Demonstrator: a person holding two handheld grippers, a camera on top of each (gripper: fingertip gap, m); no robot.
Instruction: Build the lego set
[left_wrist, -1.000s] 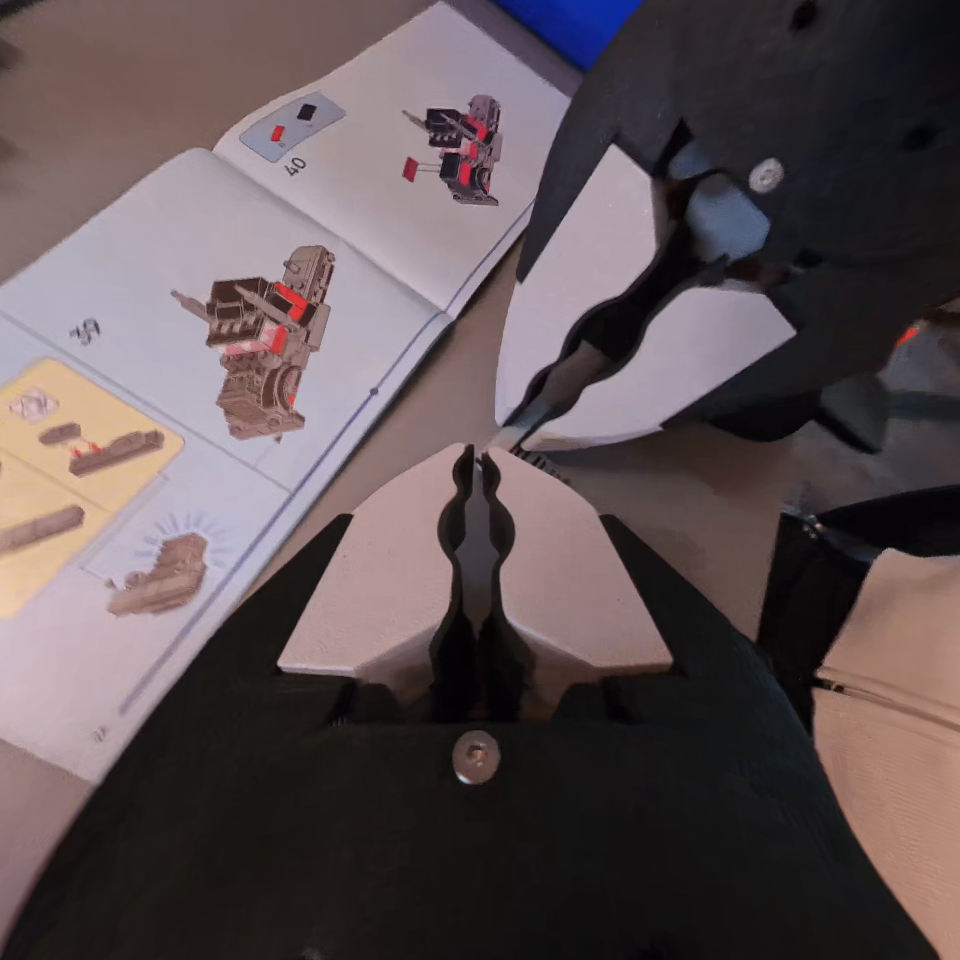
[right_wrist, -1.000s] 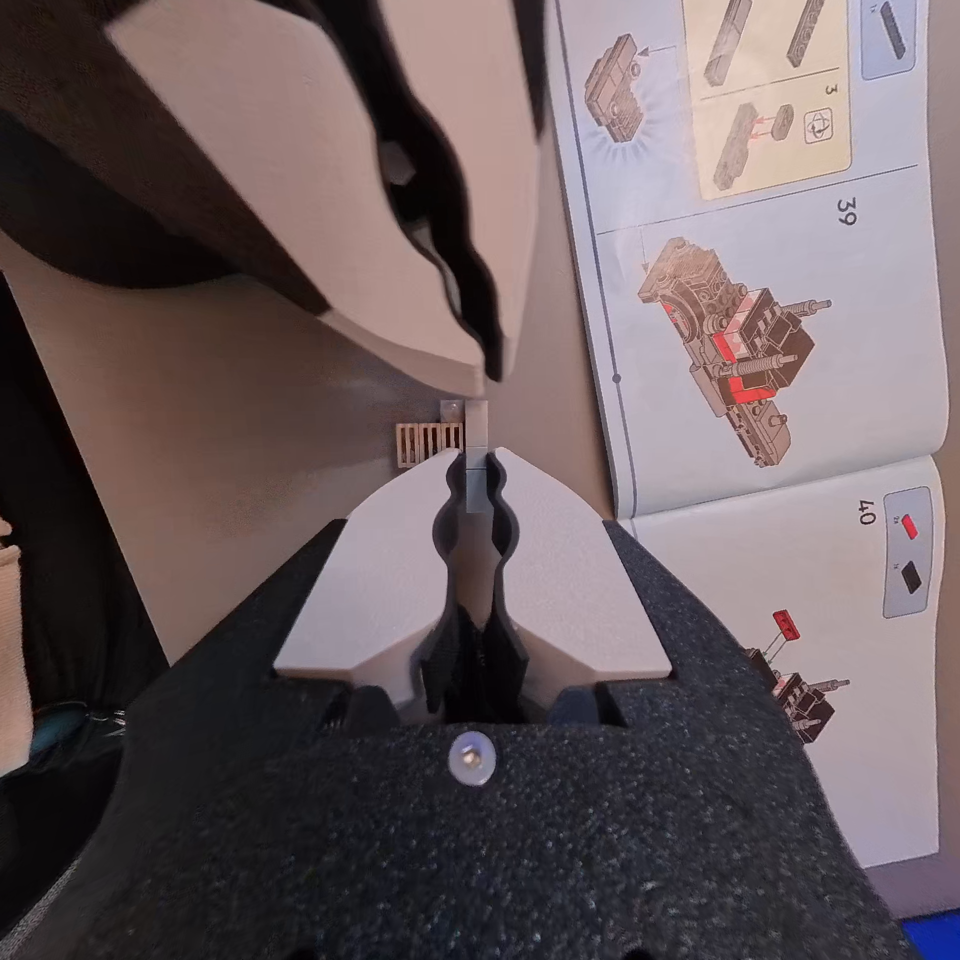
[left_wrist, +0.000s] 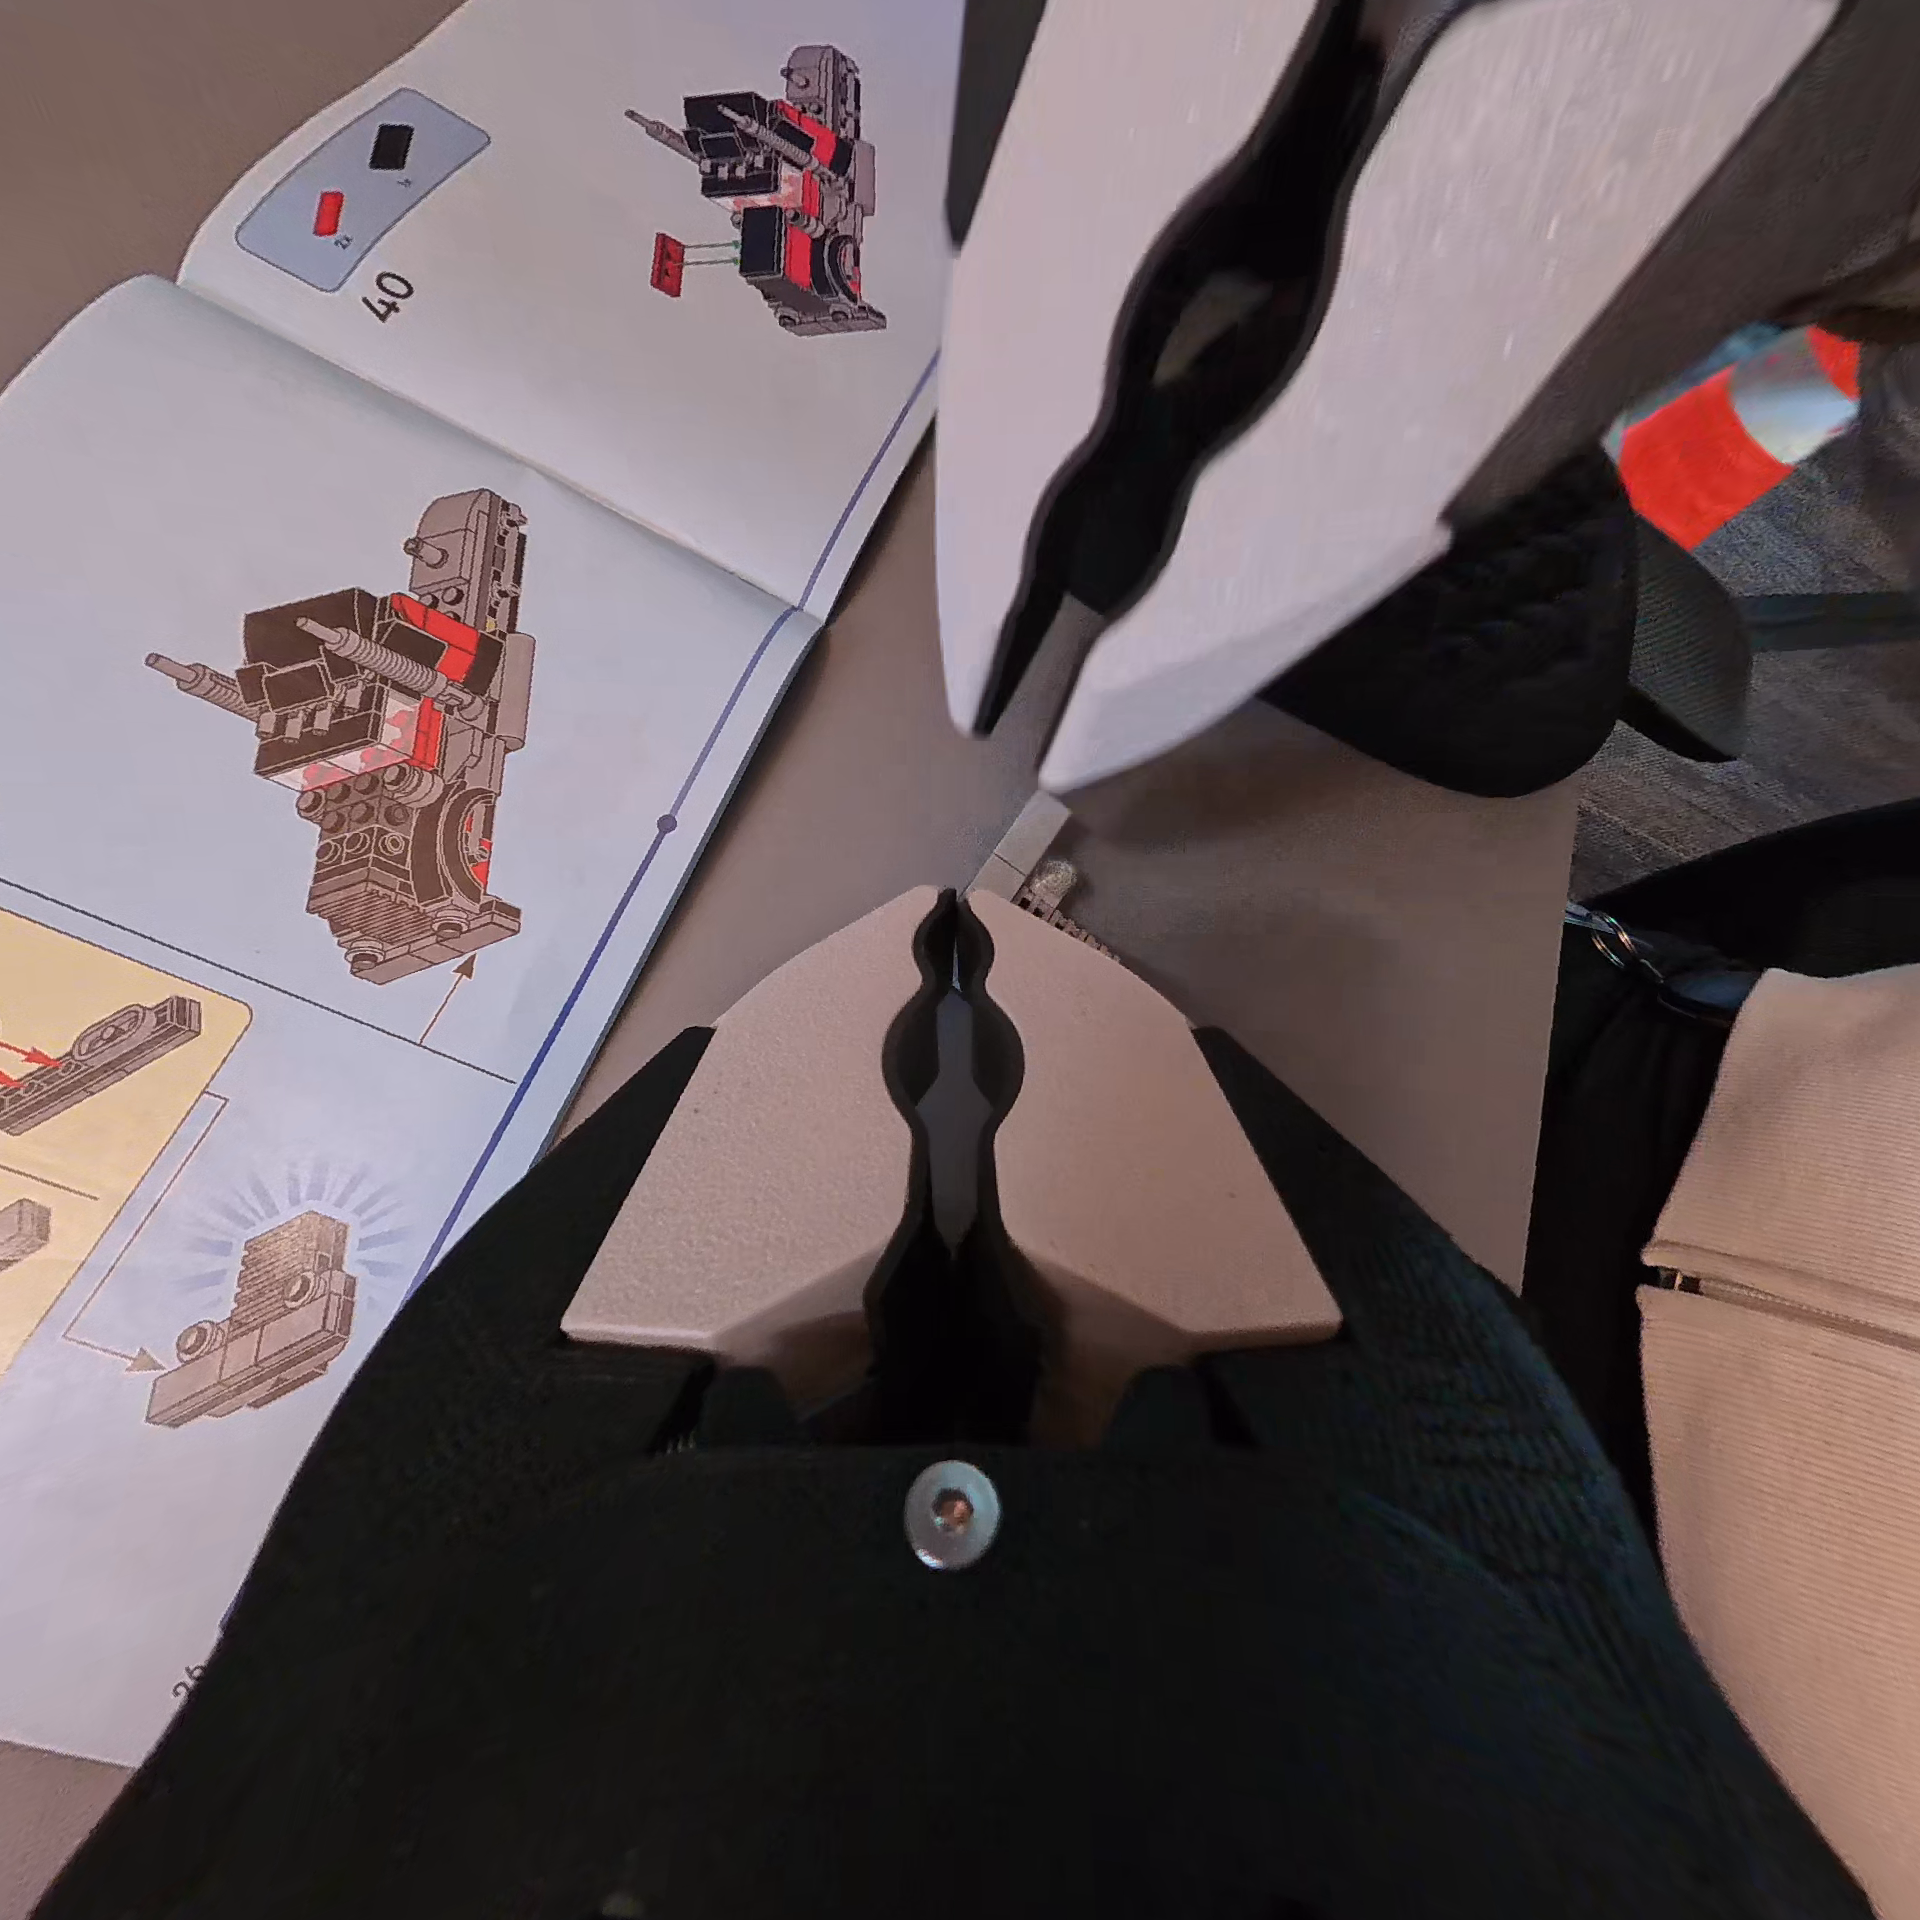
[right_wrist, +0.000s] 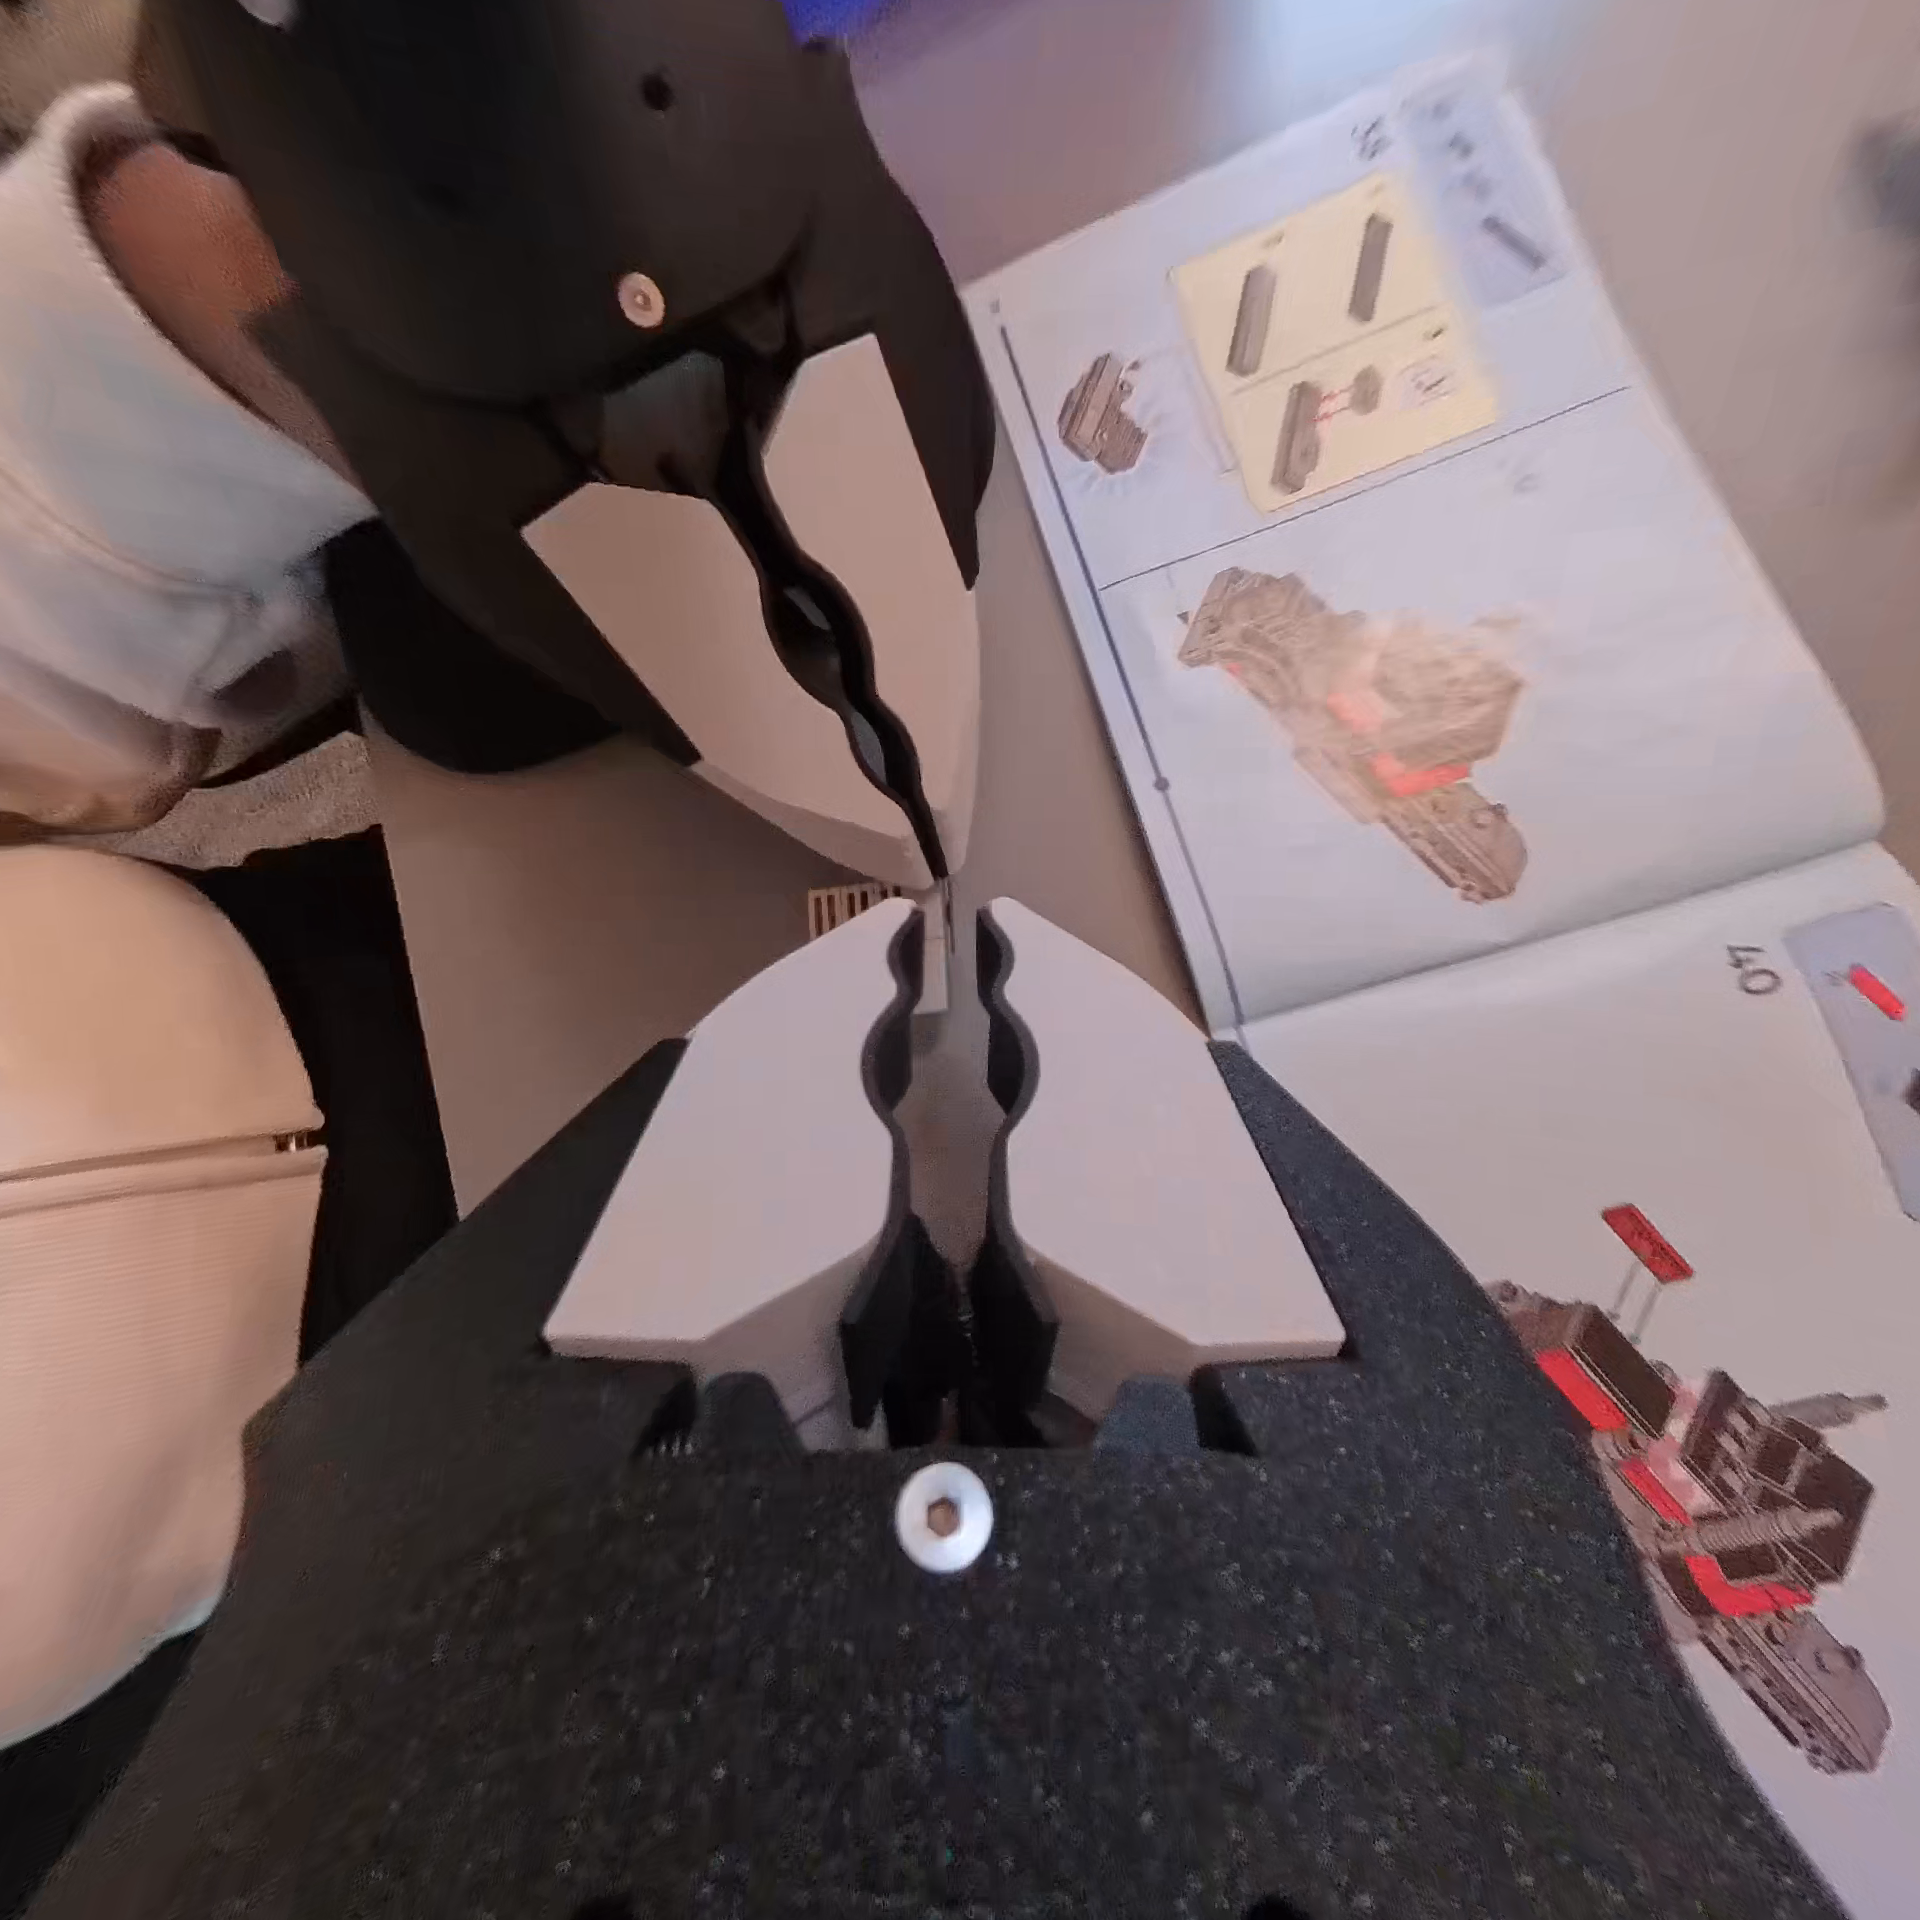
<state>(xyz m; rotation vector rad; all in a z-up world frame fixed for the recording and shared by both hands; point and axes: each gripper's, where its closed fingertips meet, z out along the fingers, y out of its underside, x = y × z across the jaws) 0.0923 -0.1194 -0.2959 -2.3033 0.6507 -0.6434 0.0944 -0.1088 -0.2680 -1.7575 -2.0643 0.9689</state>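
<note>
My right gripper (right_wrist: 951, 920) is shut on a small light grey Lego piece (right_wrist: 938, 966) that sticks out past its tips. My left gripper (left_wrist: 951, 909) is shut, and its tips meet the free end of that grey piece (left_wrist: 1031, 836). I cannot tell whether it pinches the piece. The two grippers stand tip to tip just above the table. The right gripper (left_wrist: 1013, 753) comes in from the upper right in the left wrist view. The left gripper (right_wrist: 940, 873) comes in from the top in the right wrist view. A tan grille piece (right_wrist: 842, 906) lies on the table under the tips.
An open instruction booklet (left_wrist: 468, 436) lies flat on the beige table (left_wrist: 1299, 935) beside the grippers; it also shows in the right wrist view (right_wrist: 1403, 1091). A person's beige clothing (left_wrist: 1787, 1351) is at the table's edge. An orange-red object (left_wrist: 1714, 436) is beyond that edge. The grippers are tip to tip, or close to it.
The two grippers have closed in on each other until their tips meet. The left gripper's jaws have shut tighter. The right gripper still holds the grey piece.
</note>
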